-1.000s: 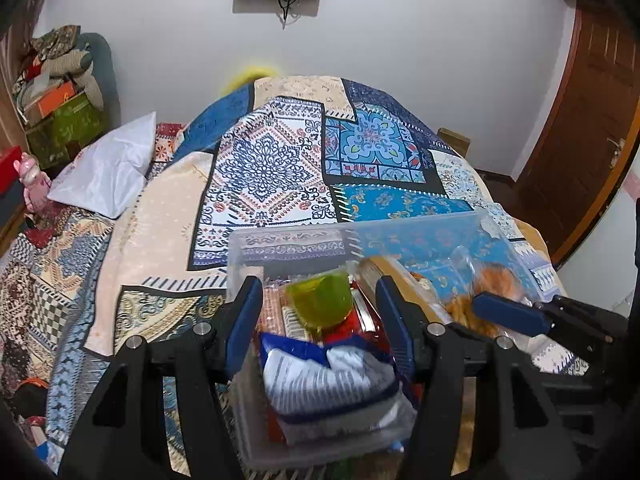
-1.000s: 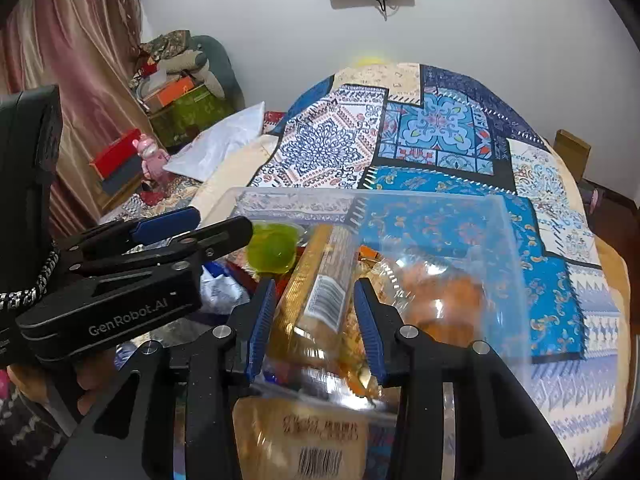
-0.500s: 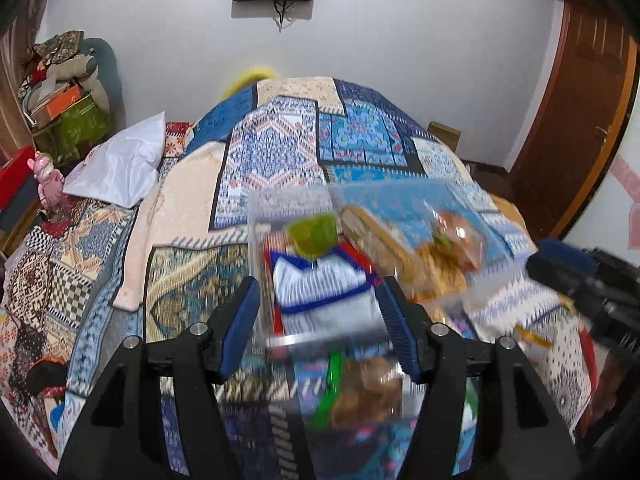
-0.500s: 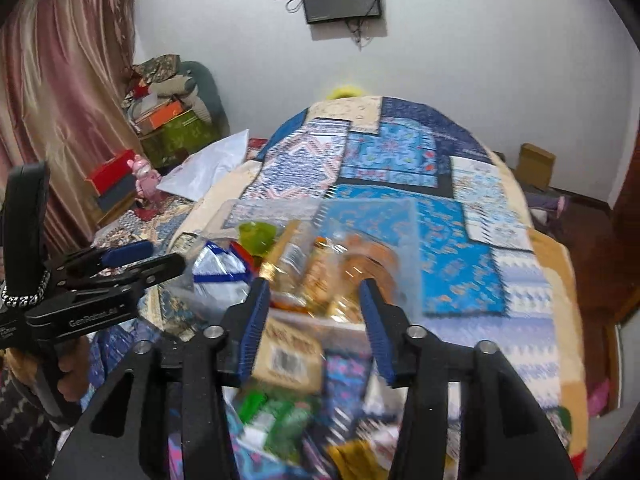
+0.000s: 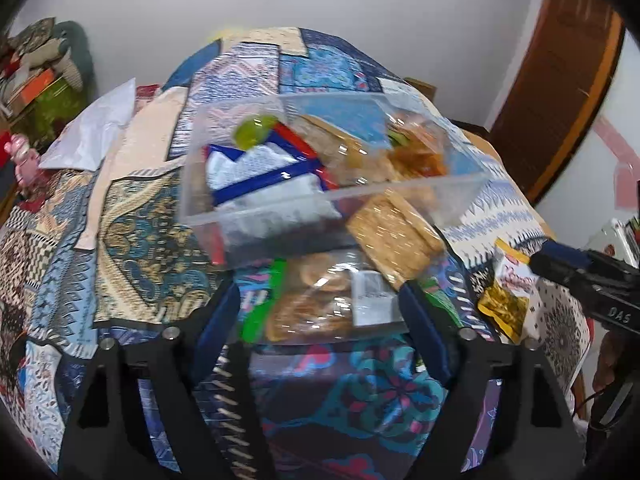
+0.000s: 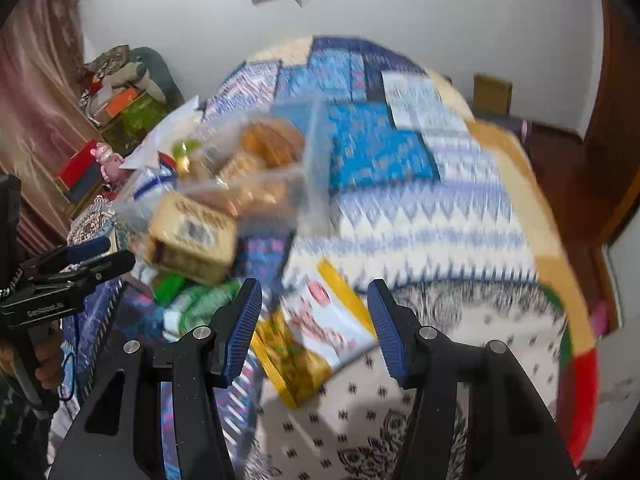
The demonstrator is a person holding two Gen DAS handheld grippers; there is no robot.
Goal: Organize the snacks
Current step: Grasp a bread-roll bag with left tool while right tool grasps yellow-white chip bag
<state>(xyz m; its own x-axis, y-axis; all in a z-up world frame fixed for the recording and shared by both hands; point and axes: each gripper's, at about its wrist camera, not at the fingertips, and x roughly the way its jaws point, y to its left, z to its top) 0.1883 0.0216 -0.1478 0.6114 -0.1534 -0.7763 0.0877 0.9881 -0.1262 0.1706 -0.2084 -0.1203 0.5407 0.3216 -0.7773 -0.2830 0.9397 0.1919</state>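
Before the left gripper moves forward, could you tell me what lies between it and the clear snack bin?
In the left wrist view, a clear bag of cookies with a white label lies between the open left gripper and the clear snack bin.

My left gripper (image 5: pixel 320 312) and right gripper (image 6: pixel 314 324) have blue pads on black frames. The clear bin (image 5: pixel 280 204) holds a white-and-blue packet (image 5: pixel 264 168) and a lime-green cup (image 5: pixel 254 132). The bedspread (image 5: pixel 132 240) is blue, cream and gold patchwork. A yellow-and-white packet (image 6: pixel 316 332) lies there.

White wall (image 5: pixel 380 20), wooden door (image 5: pixel 560 92) — patchwork bedspread (image 5: pixel 132 240)
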